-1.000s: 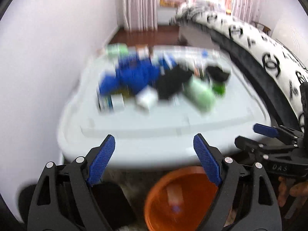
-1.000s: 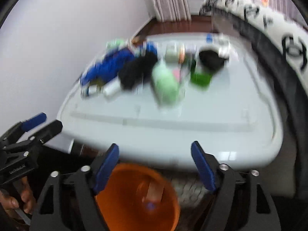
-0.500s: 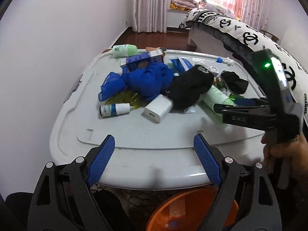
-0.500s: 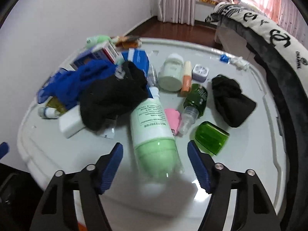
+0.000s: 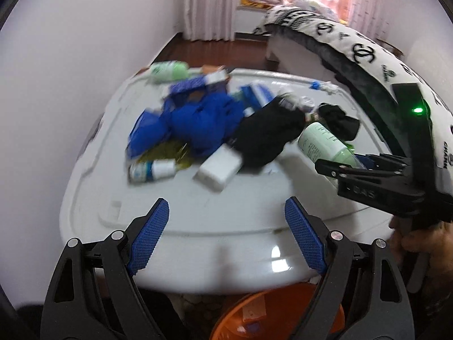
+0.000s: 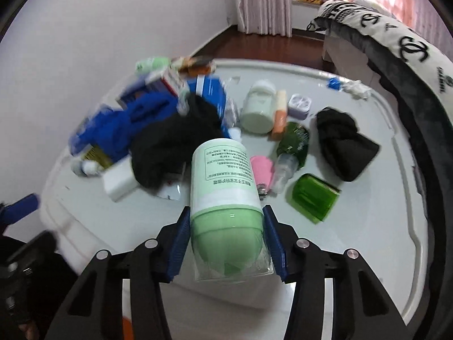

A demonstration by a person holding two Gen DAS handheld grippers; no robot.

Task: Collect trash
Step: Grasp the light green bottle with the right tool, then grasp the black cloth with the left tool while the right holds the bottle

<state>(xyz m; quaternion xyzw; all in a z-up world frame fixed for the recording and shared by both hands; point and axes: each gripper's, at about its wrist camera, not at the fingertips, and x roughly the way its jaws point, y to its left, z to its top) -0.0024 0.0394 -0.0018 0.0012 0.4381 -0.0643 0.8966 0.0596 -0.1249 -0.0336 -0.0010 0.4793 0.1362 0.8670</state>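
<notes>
Your right gripper has its 2 blue pads pressed on the cap end of the pale green bottle, which lies on the white lid with its far end against the black cloth. The hold is at 1 end on a smooth round cap, so the bottle may pivot, slip, or drag the cloth and pink item. Your left gripper is wide apart and empty over the near rim, above the orange bin.
</notes>
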